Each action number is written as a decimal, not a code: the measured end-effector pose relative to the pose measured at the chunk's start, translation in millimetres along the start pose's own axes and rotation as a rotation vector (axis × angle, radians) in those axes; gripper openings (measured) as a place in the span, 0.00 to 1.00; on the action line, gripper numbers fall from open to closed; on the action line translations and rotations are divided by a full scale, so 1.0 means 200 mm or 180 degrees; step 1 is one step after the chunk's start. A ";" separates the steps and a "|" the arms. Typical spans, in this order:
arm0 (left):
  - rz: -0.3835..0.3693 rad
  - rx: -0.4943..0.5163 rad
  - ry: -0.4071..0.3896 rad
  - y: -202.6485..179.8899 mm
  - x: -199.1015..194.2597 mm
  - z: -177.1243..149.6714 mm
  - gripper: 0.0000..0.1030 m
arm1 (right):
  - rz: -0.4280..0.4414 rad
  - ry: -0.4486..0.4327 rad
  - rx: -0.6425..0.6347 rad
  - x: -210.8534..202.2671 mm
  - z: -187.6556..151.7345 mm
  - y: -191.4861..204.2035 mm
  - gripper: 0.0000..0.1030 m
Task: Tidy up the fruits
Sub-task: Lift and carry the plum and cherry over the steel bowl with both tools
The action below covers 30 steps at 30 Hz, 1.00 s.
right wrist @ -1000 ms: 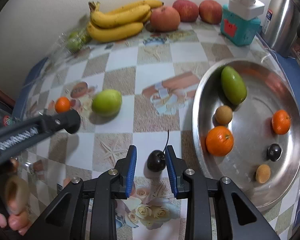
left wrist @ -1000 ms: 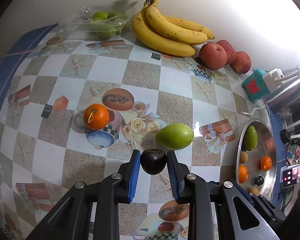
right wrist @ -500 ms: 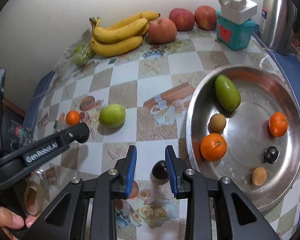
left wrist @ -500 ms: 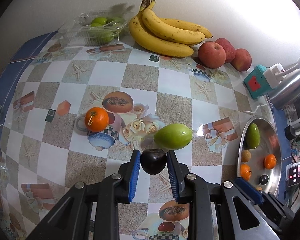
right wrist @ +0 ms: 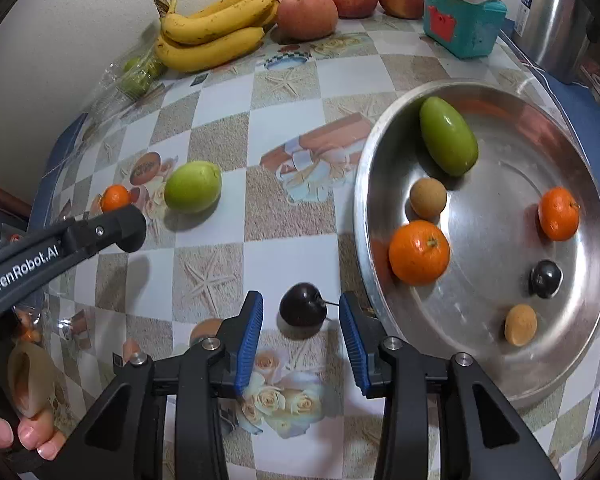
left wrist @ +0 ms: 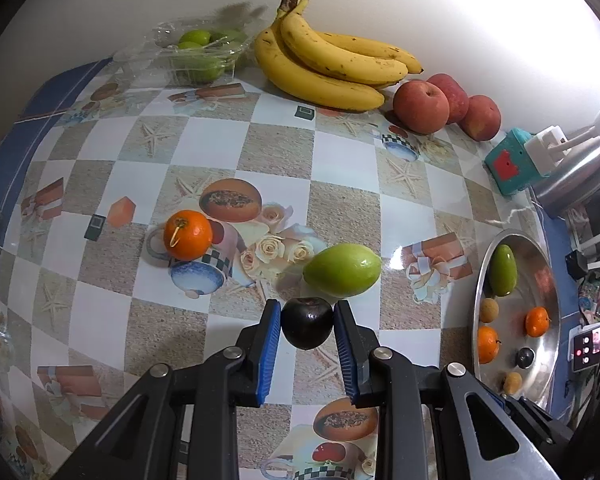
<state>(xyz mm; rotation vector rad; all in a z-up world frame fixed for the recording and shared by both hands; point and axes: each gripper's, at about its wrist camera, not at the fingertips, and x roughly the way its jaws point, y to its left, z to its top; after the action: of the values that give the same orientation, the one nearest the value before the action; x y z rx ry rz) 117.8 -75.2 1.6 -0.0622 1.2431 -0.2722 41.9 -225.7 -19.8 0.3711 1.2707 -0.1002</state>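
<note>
Left gripper [left wrist: 307,322]: glossy dark round cherry [left wrist: 307,322]

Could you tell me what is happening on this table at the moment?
A person is sorting fruit into a metal tray with two handheld grippers. The left gripper is shut on a dark plum. The right gripper is opening around another dark fruit lying on the table beside the tray.

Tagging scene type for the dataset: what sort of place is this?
Most likely a home kitchen or dining table: a patterned oilcloth covers it, bananas and apples lie along the wall, and a steel kettle stands beside a metal tray of fruit.
</note>
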 end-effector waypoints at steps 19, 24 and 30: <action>-0.0012 -0.0005 0.0027 0.00 0.01 0.00 0.28 | -0.0004 0.0155 0.0075 0.11 0.01 -0.01 0.40; -0.0010 0.0000 0.0039 0.00 0.02 0.00 0.28 | -0.0190 0.0108 -0.0117 0.13 0.01 0.05 0.40; 0.0000 0.0000 0.0040 0.00 0.02 0.00 0.28 | -0.0262 0.0084 -0.0295 0.13 0.01 0.09 0.27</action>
<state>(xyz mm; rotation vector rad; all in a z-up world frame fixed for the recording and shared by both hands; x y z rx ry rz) 118.6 -76.6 -2.1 -0.0607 1.2556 -0.2729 55.9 -205.7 -40.9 0.2412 1.3121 -0.1061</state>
